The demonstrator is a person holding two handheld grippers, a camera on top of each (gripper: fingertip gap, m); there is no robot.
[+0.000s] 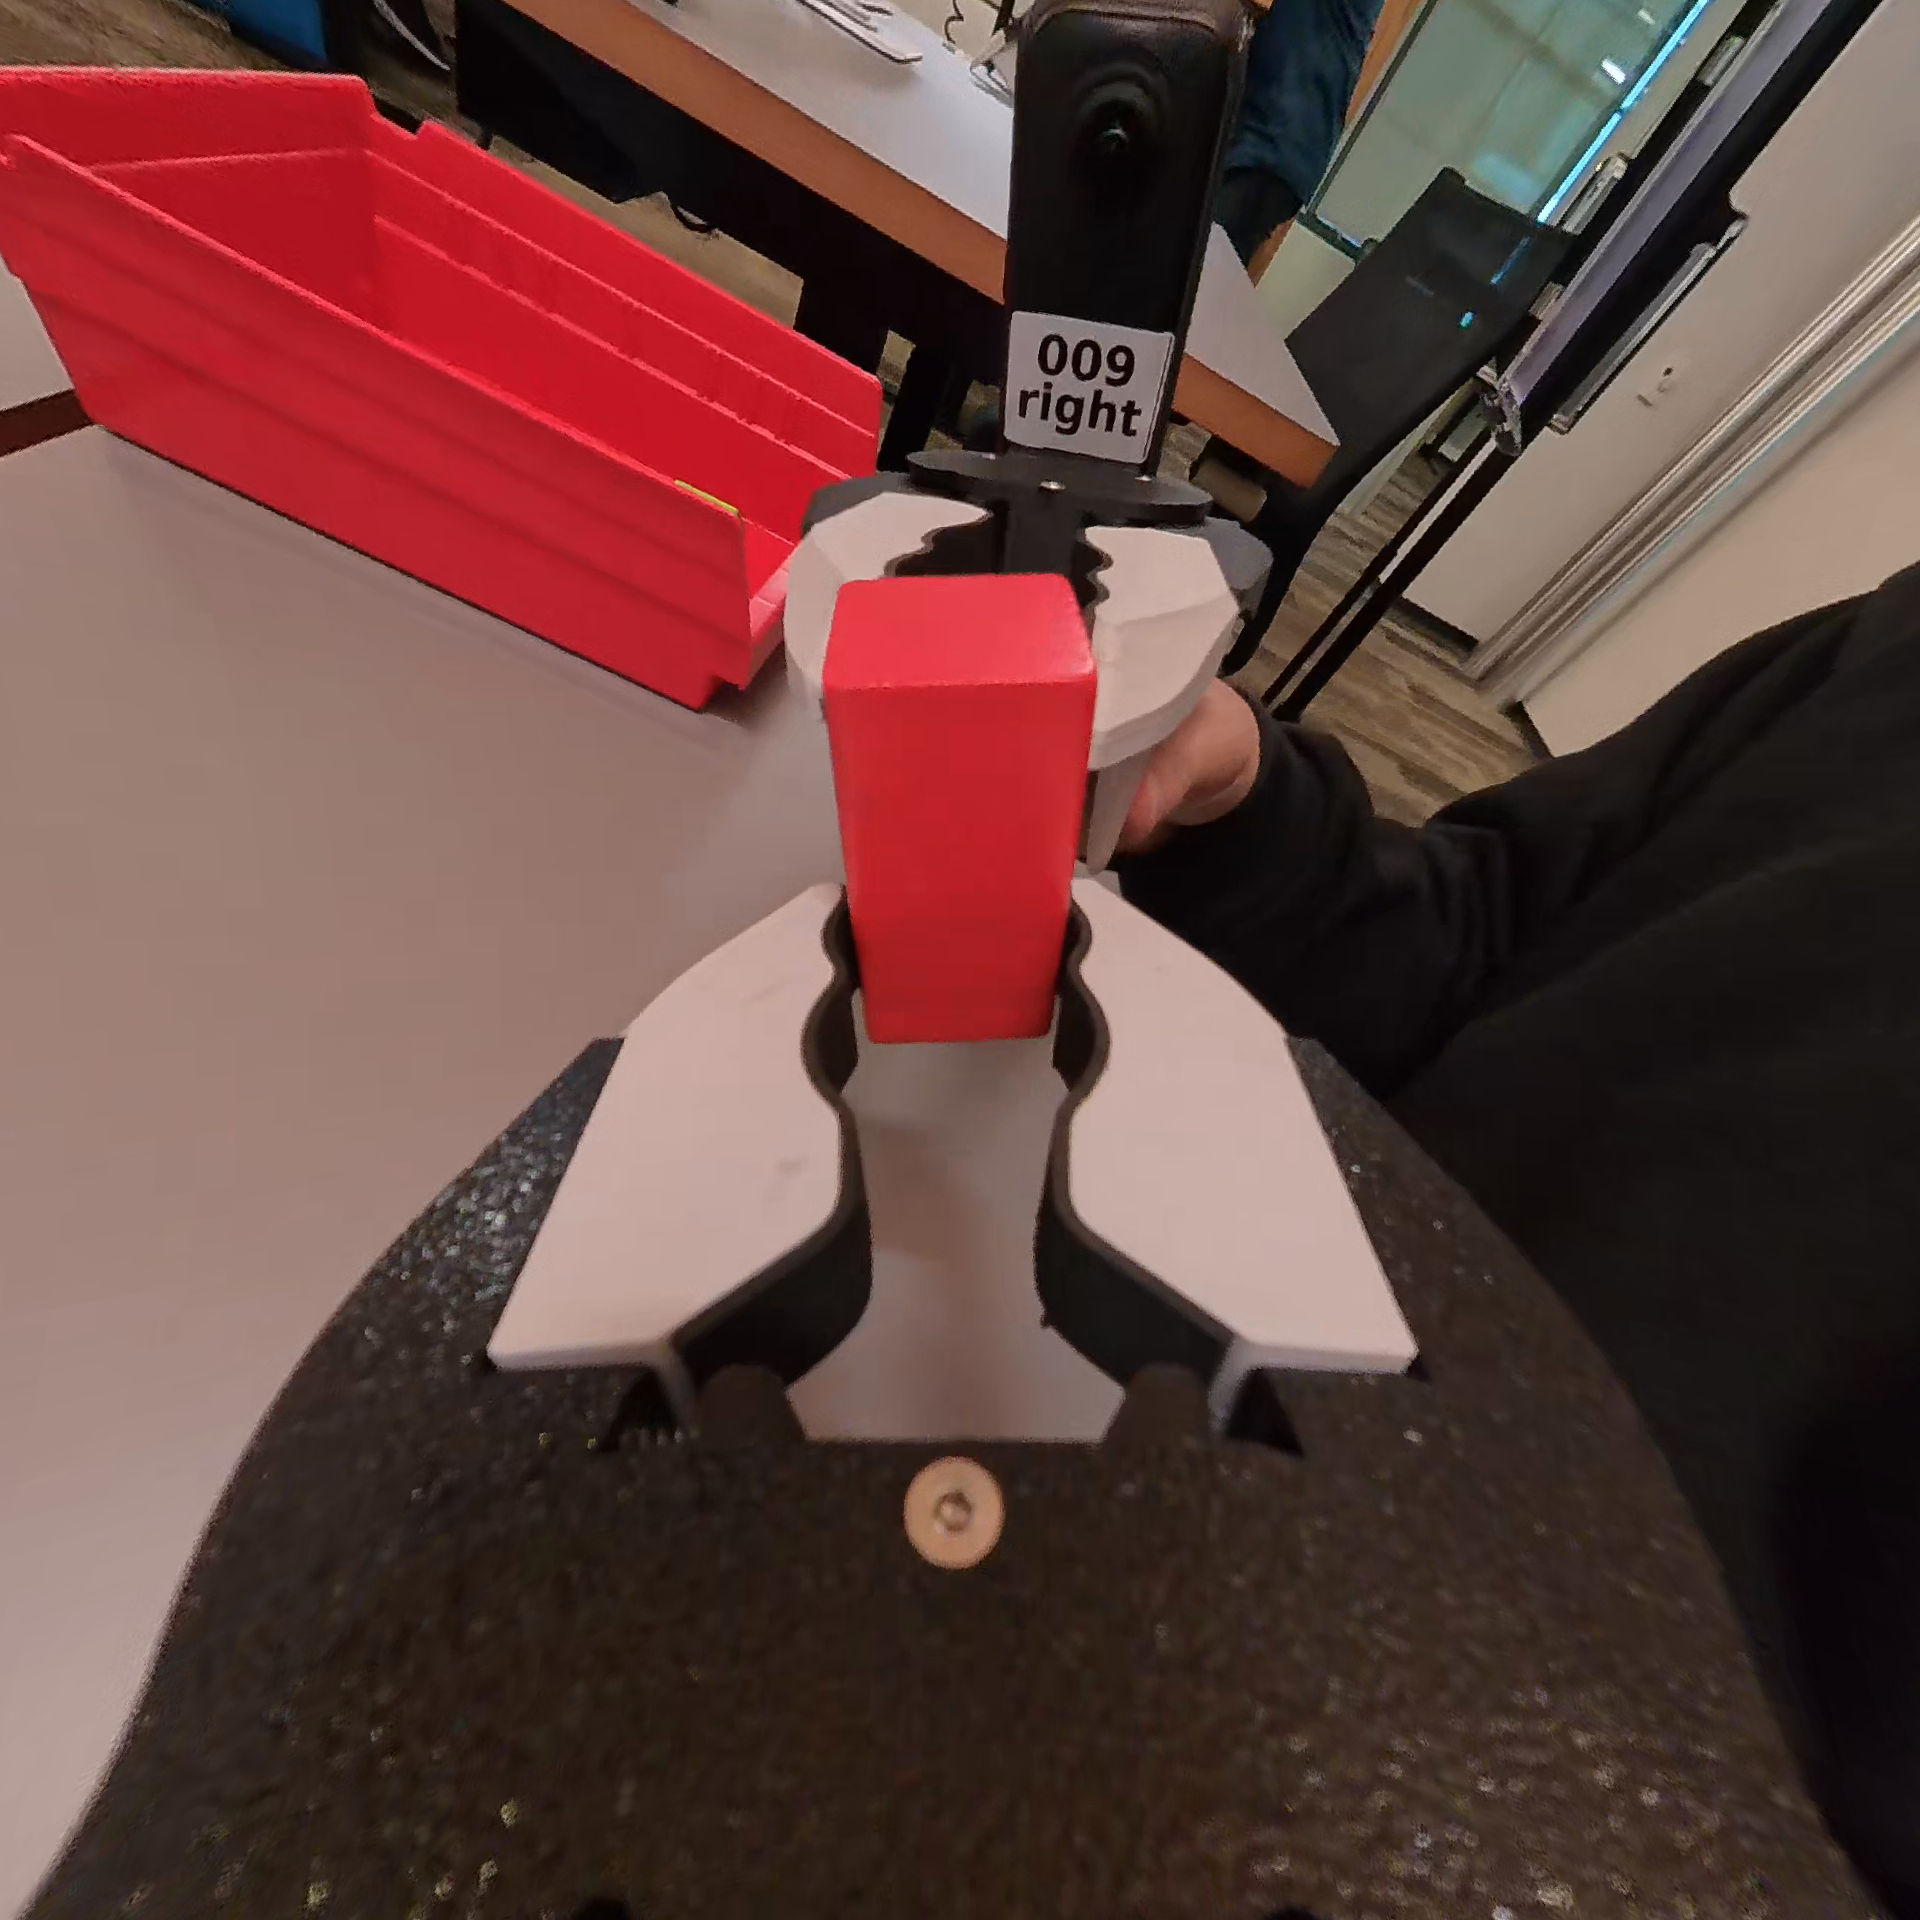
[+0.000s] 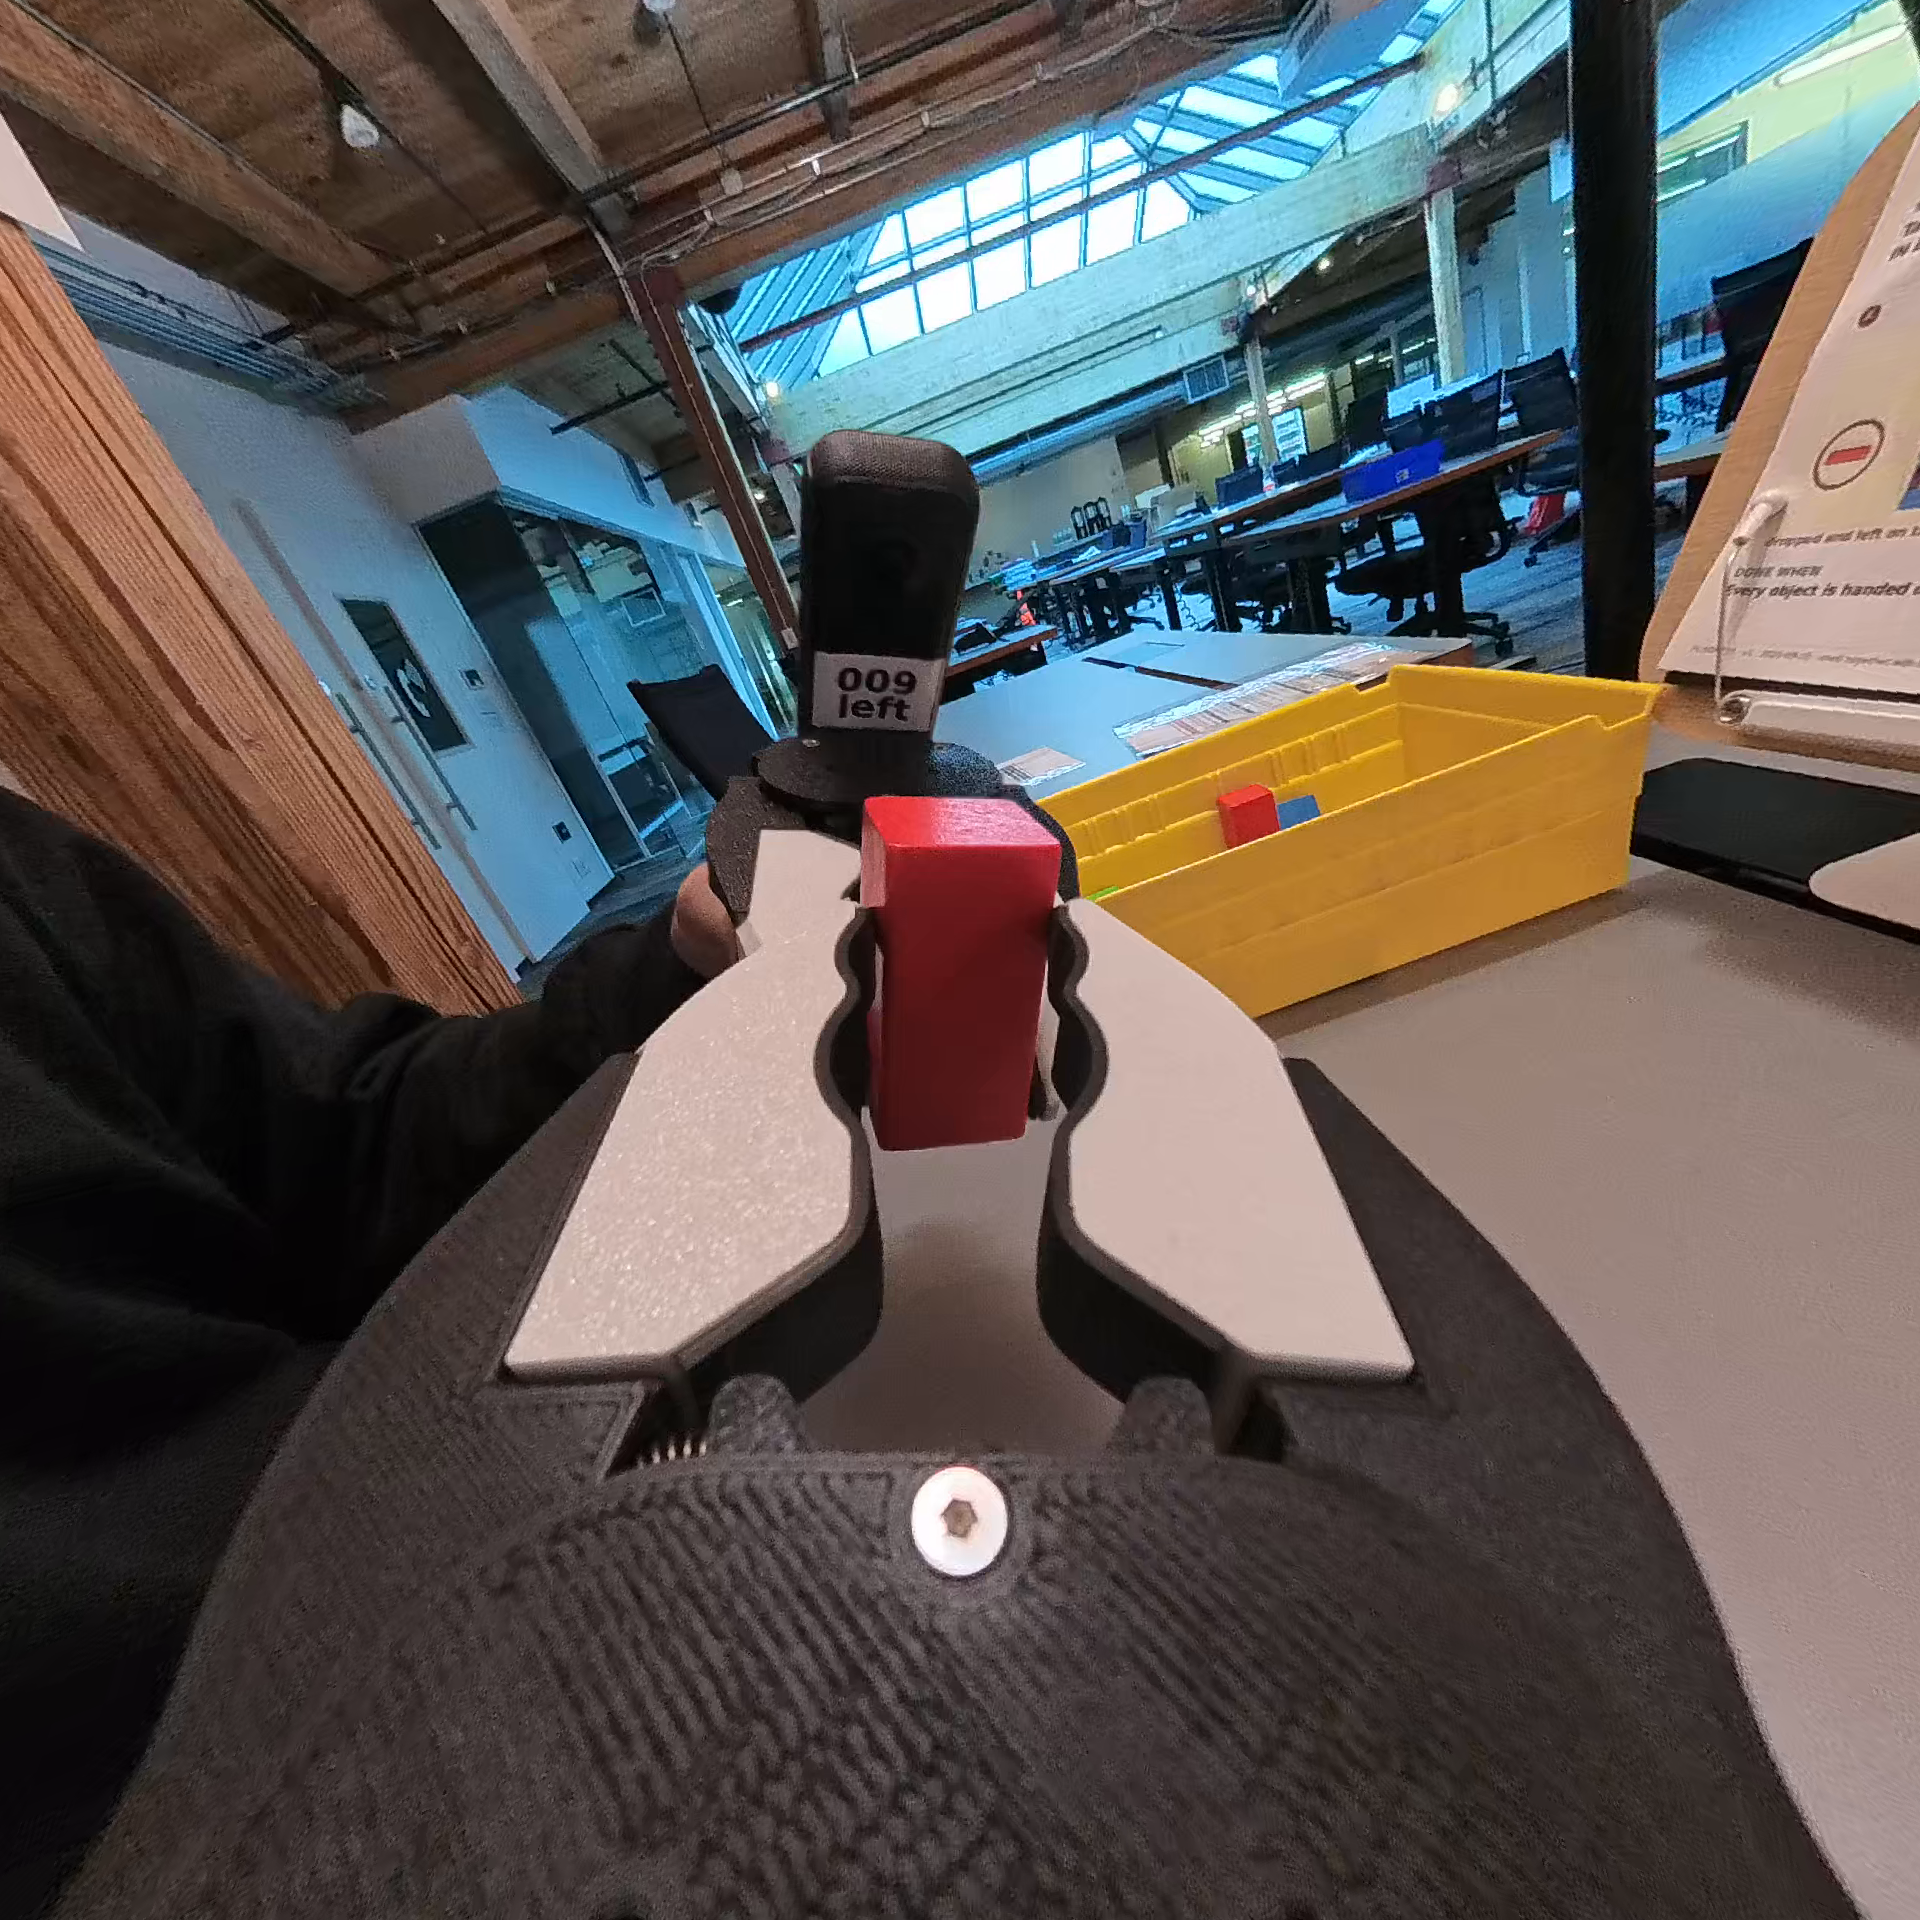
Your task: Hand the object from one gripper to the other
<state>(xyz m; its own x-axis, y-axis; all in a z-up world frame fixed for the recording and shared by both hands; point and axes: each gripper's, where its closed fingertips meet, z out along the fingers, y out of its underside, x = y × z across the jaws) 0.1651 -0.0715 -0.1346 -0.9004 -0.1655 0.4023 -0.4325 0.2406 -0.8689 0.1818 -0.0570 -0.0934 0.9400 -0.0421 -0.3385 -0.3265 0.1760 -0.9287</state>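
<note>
Red rectangular block (image 1: pixel 961 821) | smooth, matte | both grippers clamp it

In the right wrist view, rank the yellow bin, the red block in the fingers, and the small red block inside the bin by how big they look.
1. Yellow bin.
2. Held red block.
3. Red block in the bin.
The held block is nearer the camera, so its true size against the bin's block is unsure.

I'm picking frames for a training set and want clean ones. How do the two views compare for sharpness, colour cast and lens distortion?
Left wrist view: slightly soft, the red bin and block edges smeared, warm light. Right wrist view: sharper on the block and yellow bin, with a blue cast over the background hall. Both show wide-angle bending toward the edges.
</note>
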